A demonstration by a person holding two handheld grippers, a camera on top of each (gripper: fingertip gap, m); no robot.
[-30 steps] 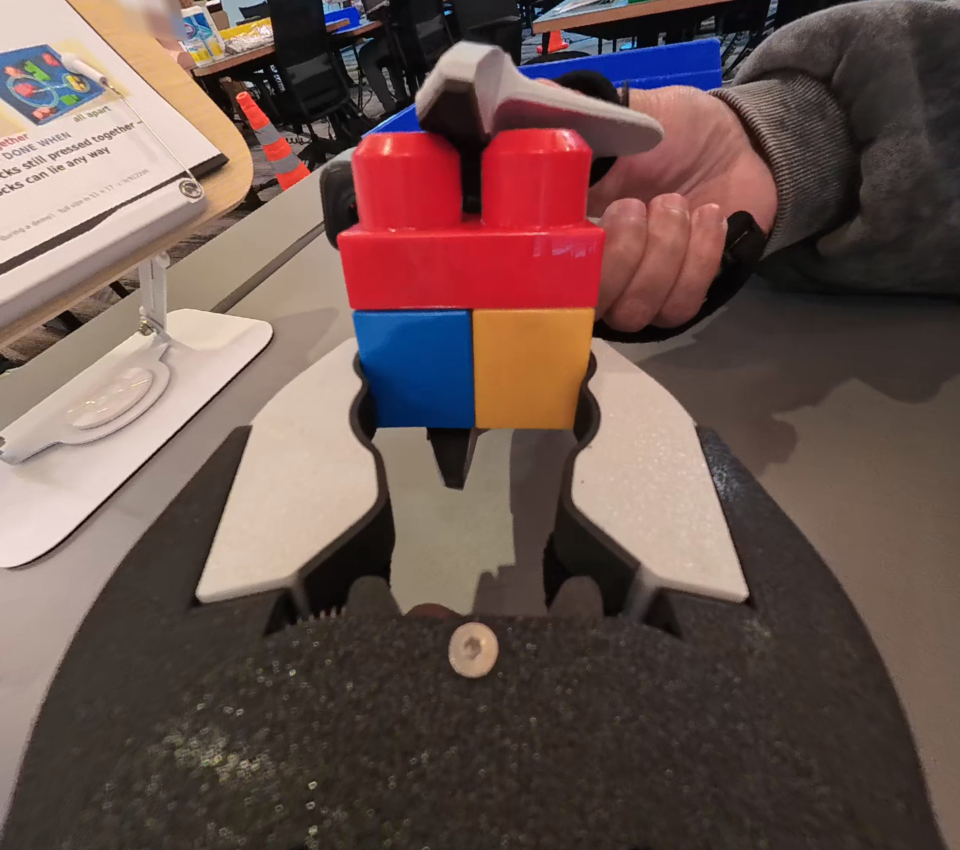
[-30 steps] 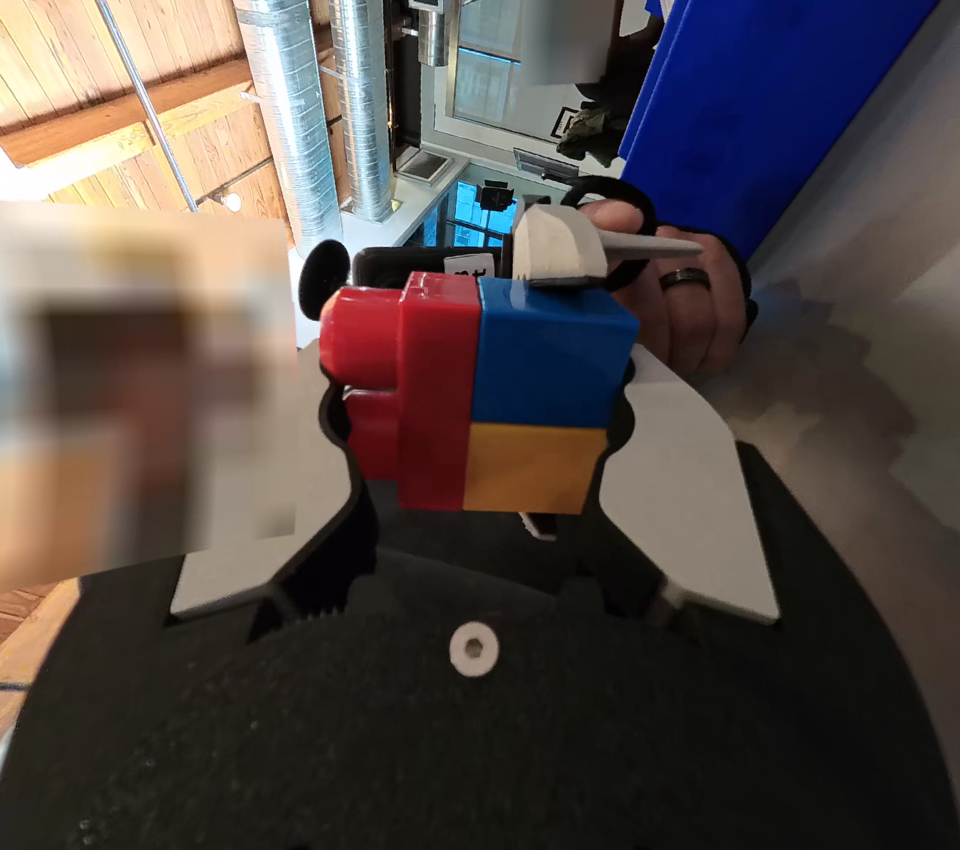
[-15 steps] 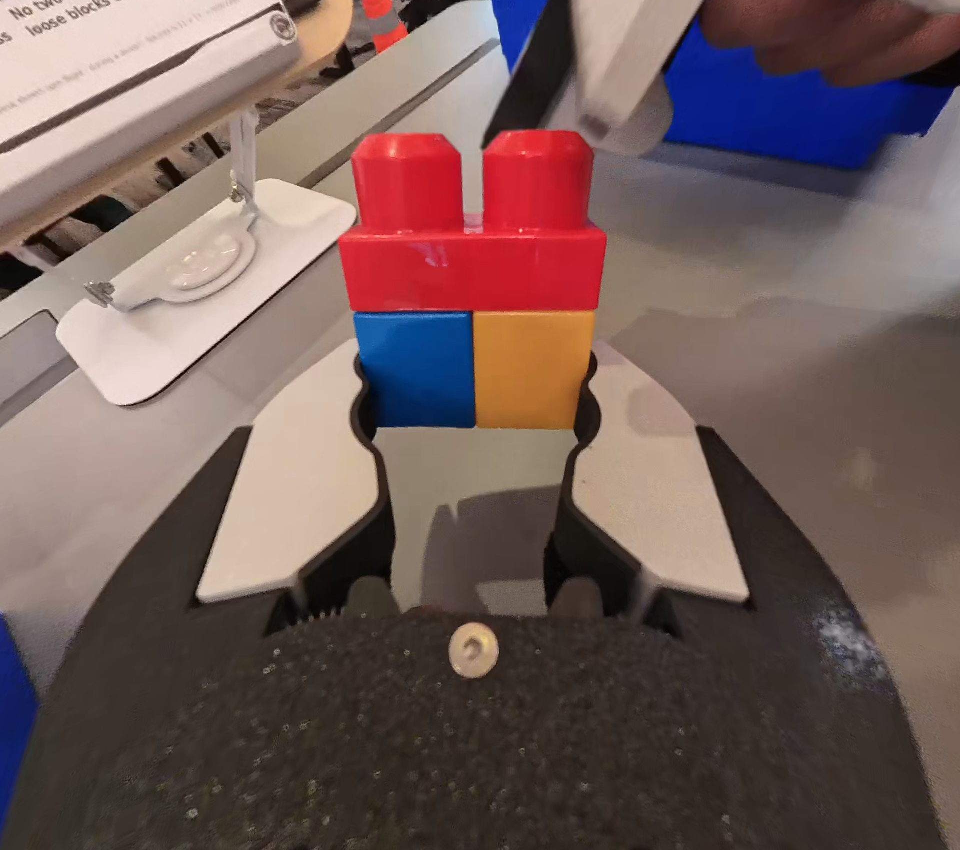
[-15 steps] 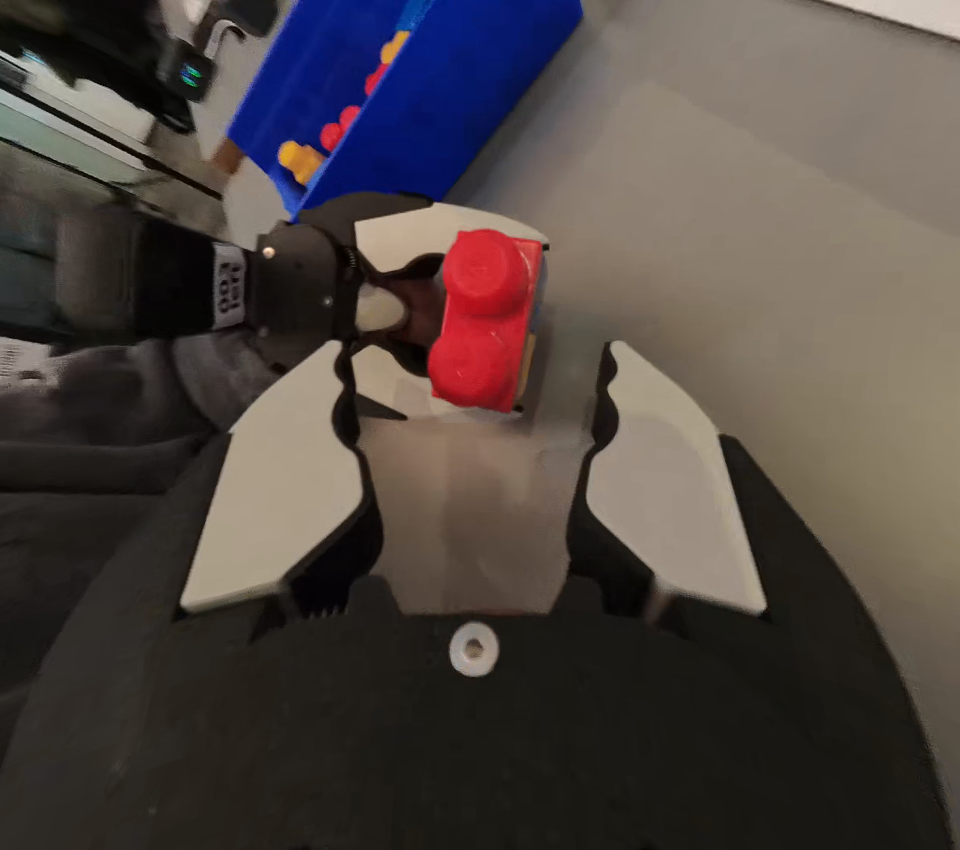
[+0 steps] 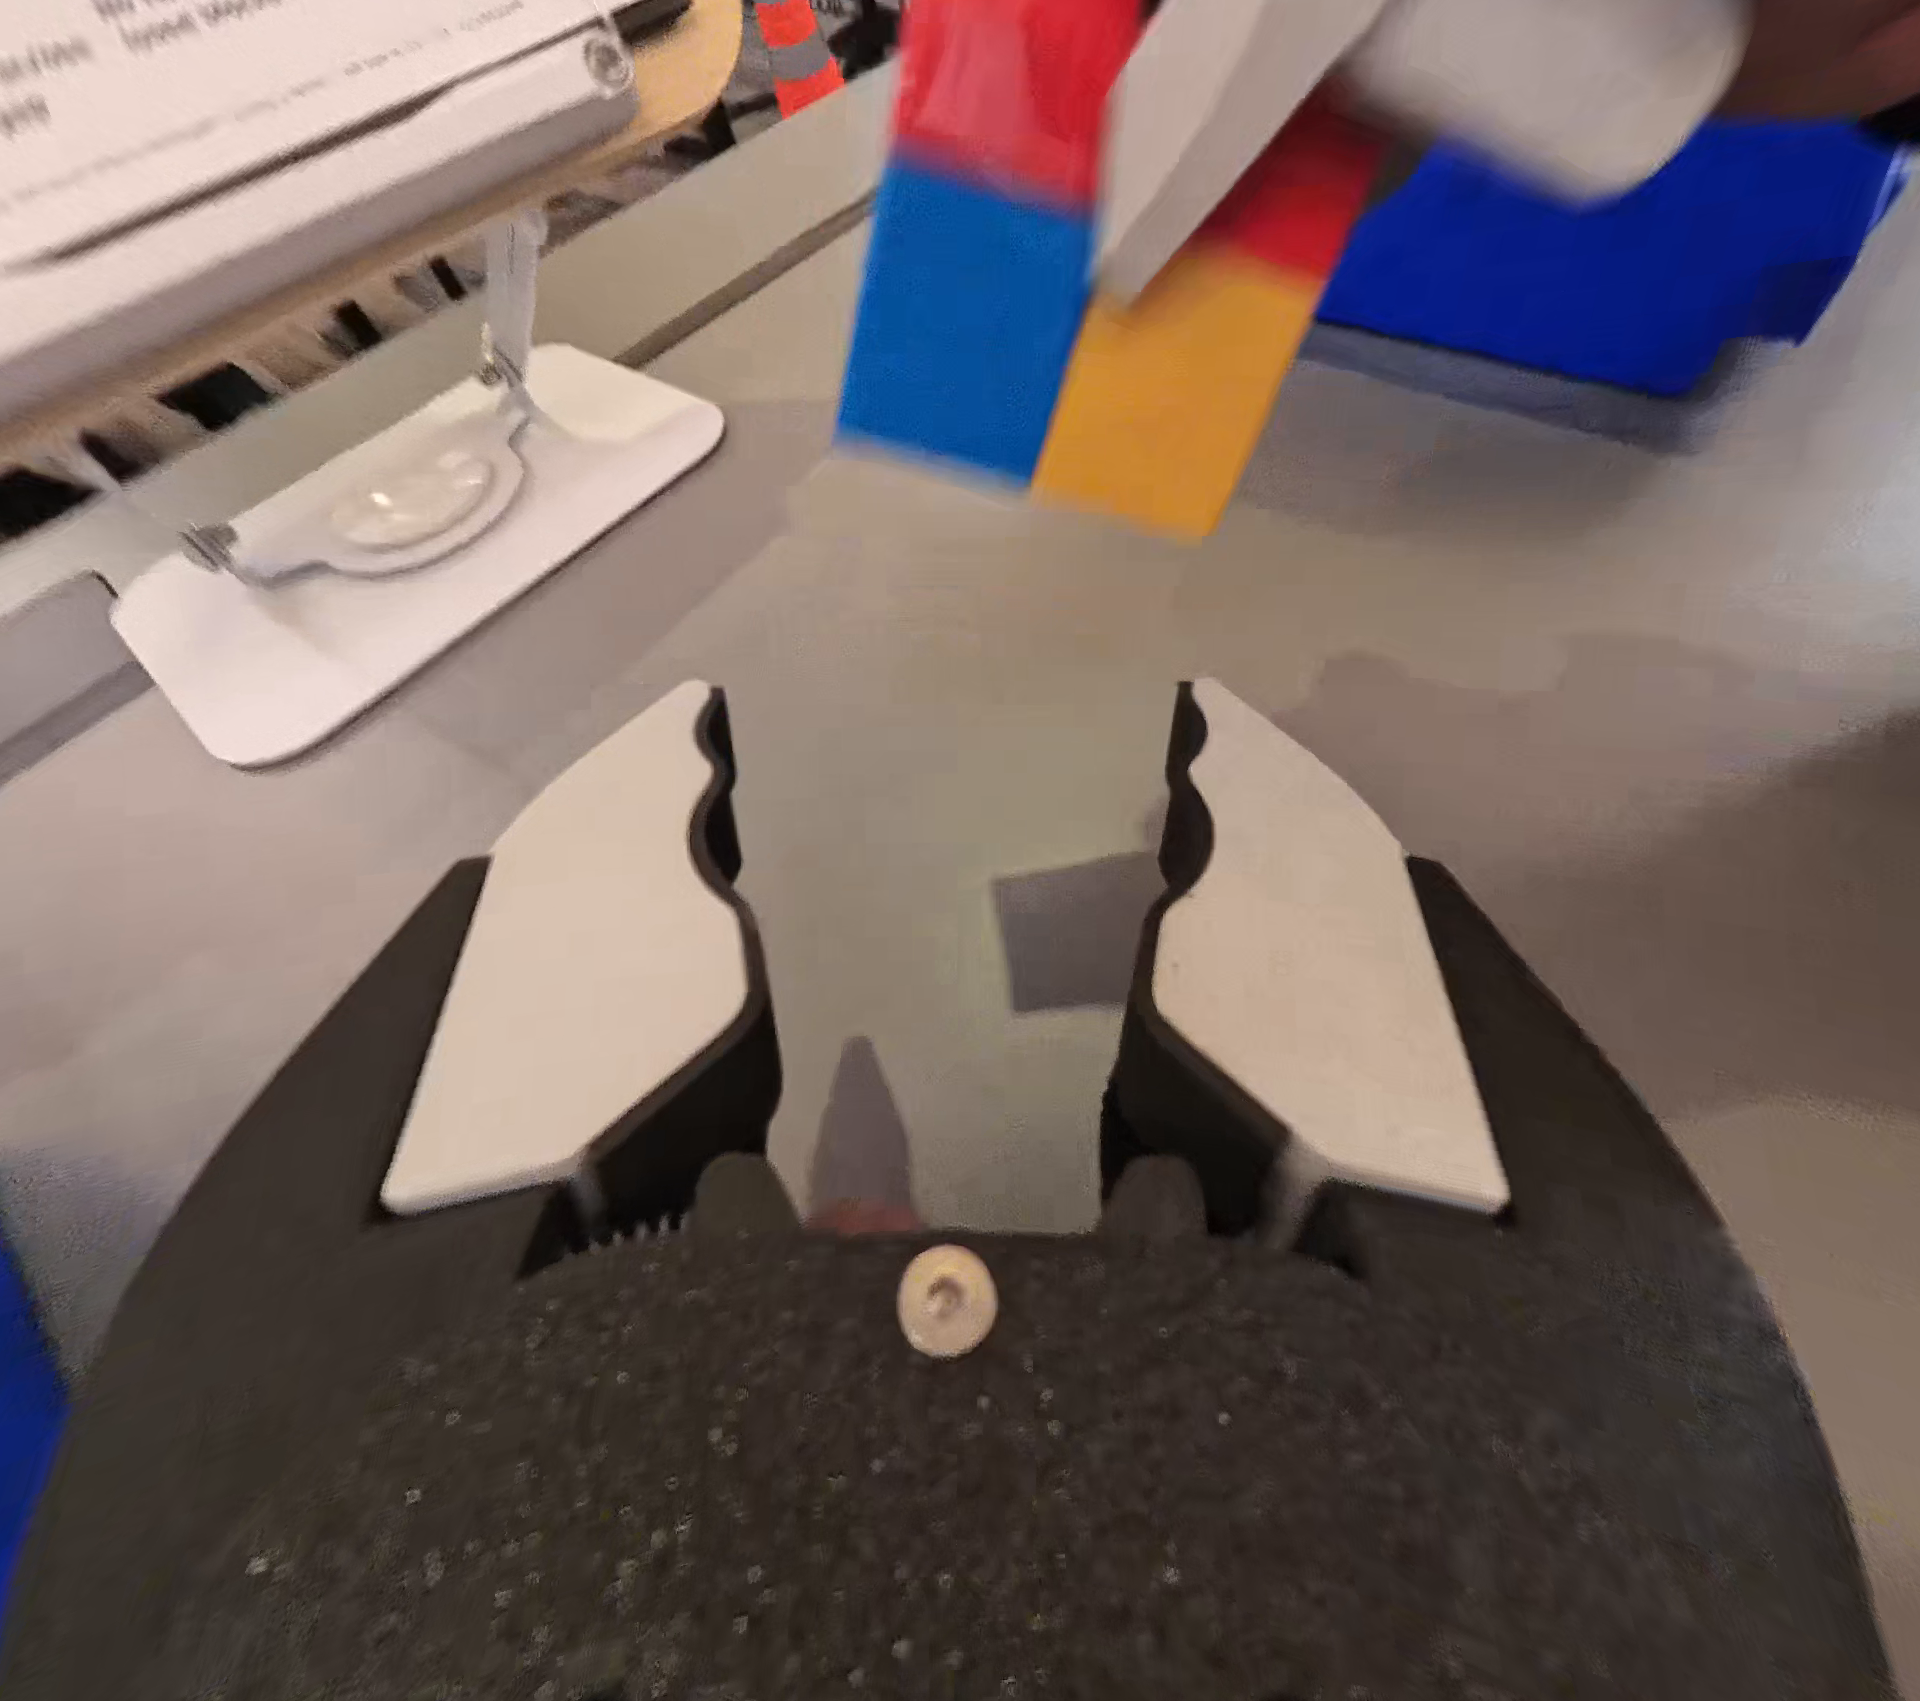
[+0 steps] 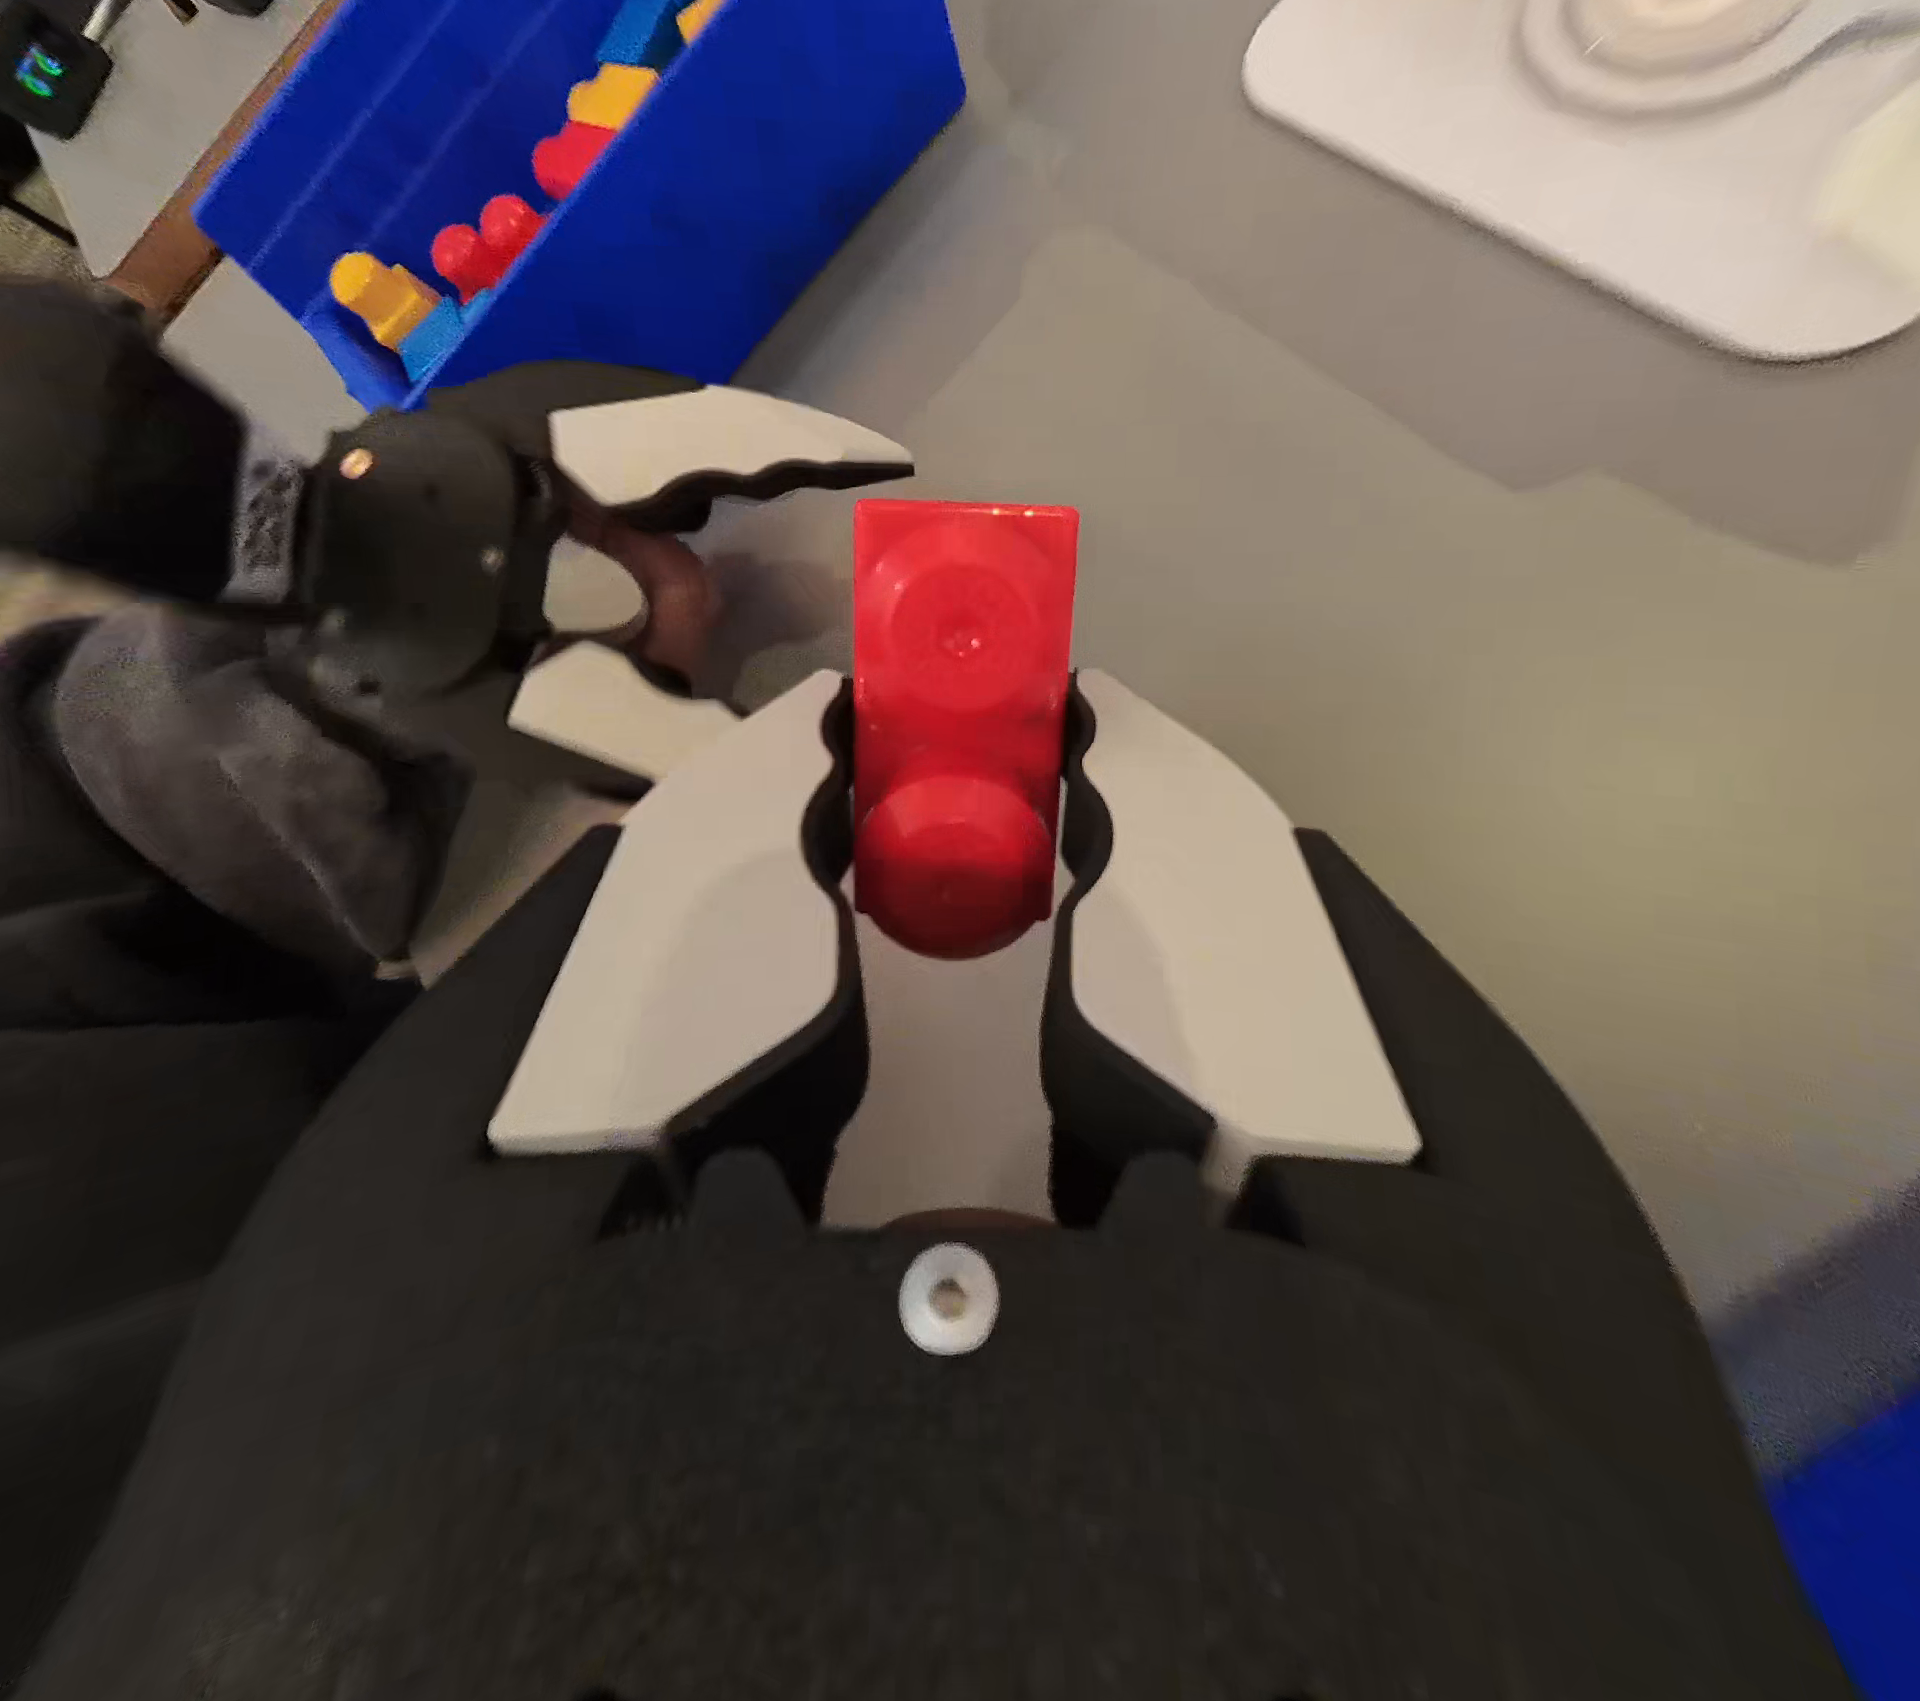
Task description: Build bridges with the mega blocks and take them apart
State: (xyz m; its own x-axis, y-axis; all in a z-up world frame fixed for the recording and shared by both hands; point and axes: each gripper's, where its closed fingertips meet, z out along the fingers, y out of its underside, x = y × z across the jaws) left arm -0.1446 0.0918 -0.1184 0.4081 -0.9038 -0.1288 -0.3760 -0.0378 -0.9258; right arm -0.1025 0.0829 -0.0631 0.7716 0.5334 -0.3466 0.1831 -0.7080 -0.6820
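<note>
Released by the left gripper (image 5: pixel 951 778), whose fingers now gape empty over the grey table (image 5: pixel 1558 820), the block stack (image 5: pixel 1081 217) hangs aloft, its red block (image 6: pixel 961 716) pinched by the right gripper (image 6: pixel 956 778).

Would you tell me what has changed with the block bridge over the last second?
The left gripper let go and now stands open and empty. The right gripper closed on the red block and lifted the bridge, blue block and yellow block attached. The blue bin stayed put.
</note>
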